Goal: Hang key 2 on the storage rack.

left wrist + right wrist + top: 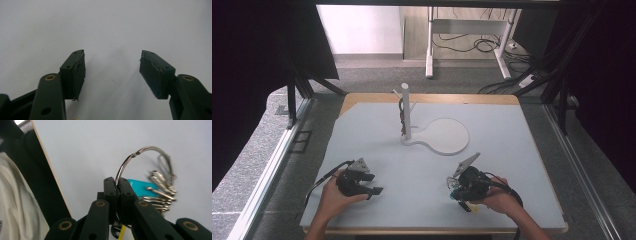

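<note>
On the near left of the counter [422, 165] the left tongs [371, 184] sit low over the pale surface, spread wide with nothing between the pads [78, 72]; the left gripper view has bare counter in the gap and nothing touching either pad.

Toward the middle, farther back, stands a white peg stand [406, 112] on a round-ended base, with something dark and thin hanging from one peg (too small to name).

On the near right, the right tongs [117, 185] are pressed together on the wire of a large split key ring [140, 155], pinching it near its lower left arc. The ring arcs up and over to the right, and from its far side hang a bunch of silver keys [160, 192] and a teal tag [136, 187], close above the counter.

By the look of it, the bunch is light but lopsided: the ring itself is stiff, thin and smooth metal, so it may pivot or slip between the pads, and the keys will swing and jingle loose under it. The ring wire is the sensible place to hold, squarely across the pads, leaving the open loop free to go over a peg.
</note>
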Demonstrator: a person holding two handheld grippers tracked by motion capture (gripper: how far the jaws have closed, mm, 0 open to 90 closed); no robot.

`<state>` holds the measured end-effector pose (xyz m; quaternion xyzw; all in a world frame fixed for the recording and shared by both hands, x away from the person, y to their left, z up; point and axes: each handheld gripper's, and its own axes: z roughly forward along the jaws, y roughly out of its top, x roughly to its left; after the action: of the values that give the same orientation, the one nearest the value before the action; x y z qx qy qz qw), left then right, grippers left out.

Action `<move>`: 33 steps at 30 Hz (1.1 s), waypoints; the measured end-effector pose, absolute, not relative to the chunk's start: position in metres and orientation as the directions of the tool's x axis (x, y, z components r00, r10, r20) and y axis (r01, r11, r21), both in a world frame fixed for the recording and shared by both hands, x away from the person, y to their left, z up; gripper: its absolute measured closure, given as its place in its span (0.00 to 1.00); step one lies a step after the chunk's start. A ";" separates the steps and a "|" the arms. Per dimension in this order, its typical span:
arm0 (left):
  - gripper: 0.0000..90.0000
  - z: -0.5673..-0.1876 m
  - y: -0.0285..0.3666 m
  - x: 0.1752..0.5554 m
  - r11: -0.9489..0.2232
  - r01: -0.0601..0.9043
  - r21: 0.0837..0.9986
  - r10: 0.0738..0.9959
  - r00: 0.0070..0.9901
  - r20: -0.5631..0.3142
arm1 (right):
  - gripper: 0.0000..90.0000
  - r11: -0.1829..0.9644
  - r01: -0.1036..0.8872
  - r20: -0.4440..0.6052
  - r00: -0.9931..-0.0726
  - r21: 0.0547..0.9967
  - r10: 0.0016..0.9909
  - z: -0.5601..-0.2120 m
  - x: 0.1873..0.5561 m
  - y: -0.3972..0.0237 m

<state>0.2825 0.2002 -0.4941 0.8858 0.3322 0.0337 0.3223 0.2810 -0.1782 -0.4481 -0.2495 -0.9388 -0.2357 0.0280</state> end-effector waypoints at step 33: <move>0.42 -0.494 0.215 0.284 -0.514 0.591 0.622 0.628 0.753 -0.198 | 0.97 0.699 0.624 0.273 -0.781 0.348 0.562 -0.378 0.360 -0.204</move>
<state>0.2843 0.2151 -0.4940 0.8696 0.3505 0.0260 0.3469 0.3599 -0.2039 -0.3778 -0.3227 -0.9188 -0.2152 0.0731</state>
